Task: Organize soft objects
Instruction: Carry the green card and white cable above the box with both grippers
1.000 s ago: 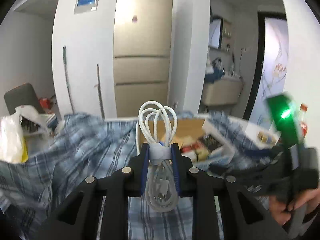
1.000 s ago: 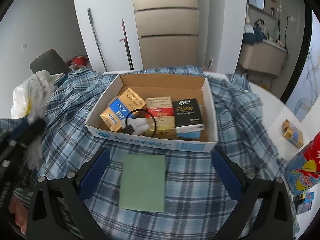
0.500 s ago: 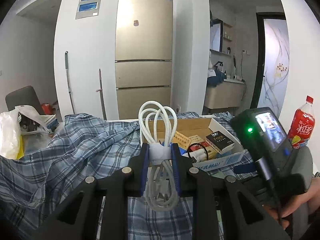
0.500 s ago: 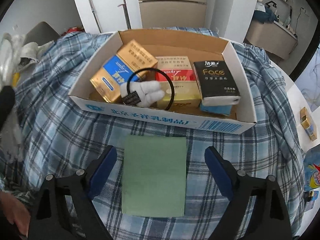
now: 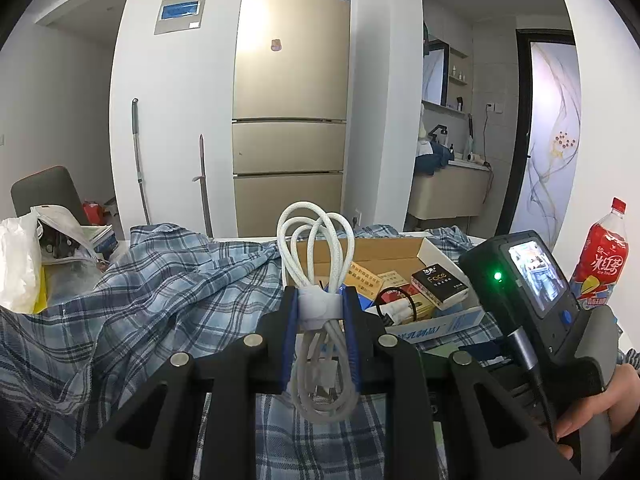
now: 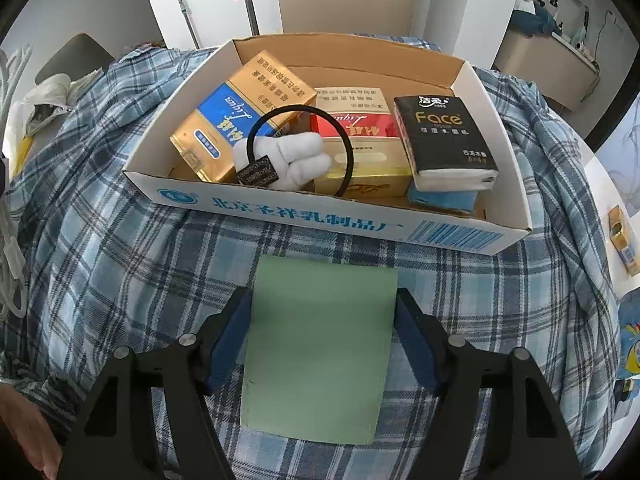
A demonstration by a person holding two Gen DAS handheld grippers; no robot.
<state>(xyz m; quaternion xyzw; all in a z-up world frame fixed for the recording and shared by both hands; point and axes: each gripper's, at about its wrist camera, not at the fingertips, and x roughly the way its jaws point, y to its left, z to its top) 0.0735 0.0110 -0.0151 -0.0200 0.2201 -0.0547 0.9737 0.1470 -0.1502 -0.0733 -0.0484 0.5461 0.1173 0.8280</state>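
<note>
the left gripper (image 5: 319, 312) is clamped on a coiled white braided cable (image 5: 318, 280), its blue pads squeezing the pale strap around the bundle, loops standing upright above the jaws. the right gripper (image 6: 323, 332) sits low over a flat pale green rectangular cloth (image 6: 318, 348) lying on the blue plaid fabric (image 6: 120, 264); its blue pads stand at the cloth's two side edges, seemingly touching, though no squeeze is visible, so i cannot tell if it grips. just beyond the cloth sits an open white cardboard box (image 6: 280, 210) holding tissue packs and a black hair tie with a white plush charm (image 6: 294, 156).
</note>
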